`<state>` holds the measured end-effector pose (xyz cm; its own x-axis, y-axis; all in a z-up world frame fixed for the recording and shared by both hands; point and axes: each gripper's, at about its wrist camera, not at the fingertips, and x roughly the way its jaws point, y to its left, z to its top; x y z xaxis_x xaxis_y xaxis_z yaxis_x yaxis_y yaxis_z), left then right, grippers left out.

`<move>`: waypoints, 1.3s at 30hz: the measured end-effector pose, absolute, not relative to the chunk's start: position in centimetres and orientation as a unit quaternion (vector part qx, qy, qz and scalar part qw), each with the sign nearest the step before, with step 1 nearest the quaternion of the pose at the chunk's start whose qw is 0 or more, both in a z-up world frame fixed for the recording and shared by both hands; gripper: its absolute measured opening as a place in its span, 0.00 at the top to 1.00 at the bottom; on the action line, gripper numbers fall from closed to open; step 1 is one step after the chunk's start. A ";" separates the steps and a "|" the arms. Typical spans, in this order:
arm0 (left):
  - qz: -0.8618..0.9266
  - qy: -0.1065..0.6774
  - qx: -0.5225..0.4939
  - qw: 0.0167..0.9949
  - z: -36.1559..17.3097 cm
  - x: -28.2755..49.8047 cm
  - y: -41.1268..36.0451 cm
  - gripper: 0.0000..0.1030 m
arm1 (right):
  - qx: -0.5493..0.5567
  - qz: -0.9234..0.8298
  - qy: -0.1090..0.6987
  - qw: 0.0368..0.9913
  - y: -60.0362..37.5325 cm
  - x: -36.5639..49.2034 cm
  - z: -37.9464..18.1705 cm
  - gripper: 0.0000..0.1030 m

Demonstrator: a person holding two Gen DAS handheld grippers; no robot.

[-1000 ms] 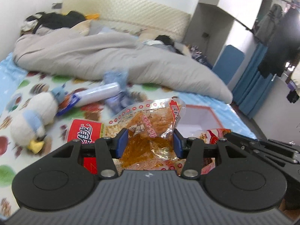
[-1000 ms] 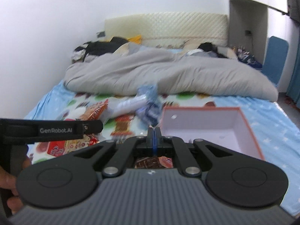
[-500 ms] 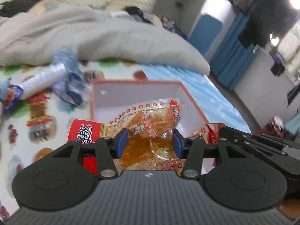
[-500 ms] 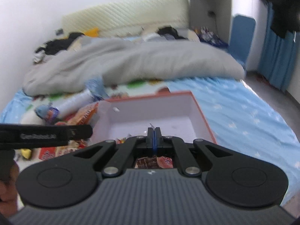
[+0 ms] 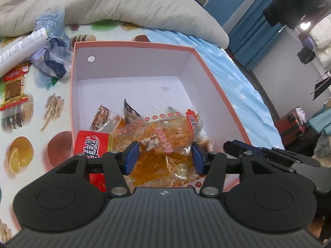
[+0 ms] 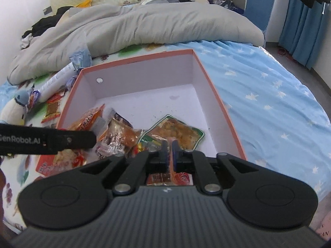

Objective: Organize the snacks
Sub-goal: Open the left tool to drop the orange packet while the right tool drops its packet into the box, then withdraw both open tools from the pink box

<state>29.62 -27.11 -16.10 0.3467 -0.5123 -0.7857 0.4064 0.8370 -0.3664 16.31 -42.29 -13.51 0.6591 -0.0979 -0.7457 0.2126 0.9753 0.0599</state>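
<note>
Right gripper (image 6: 169, 146) was over the near end of the pink box (image 6: 209, 82), blue pads (image 6: 164, 152) pressed nearly together on the edge of a thin snack packet (image 6: 170, 177). Inside the box lay a green-edged packet (image 6: 175, 131) and a foil packet (image 6: 119, 134), touching. The left gripper (image 6: 62, 139) reached in from the left over the box's left wall. On the patterned sheet left of the box lay a red packet (image 6: 52, 109), a white tube (image 6: 56, 80) and a plush toy (image 6: 13, 109). A grey duvet (image 6: 144, 24) lay behind.
</note>
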 end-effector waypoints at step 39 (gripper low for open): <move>-0.215 0.291 -0.037 0.932 -0.7 11.4 -9.7 0.23 | 0.076 -0.004 0.213 0.974 -30.0 2.6 -3.1 0.40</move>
<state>11.36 -9.69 -0.72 0.7385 -0.4225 -0.5255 0.3794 0.9046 -0.1942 2.64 -30.05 -3.05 0.9089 0.0247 -0.4163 0.0400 0.9885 0.1459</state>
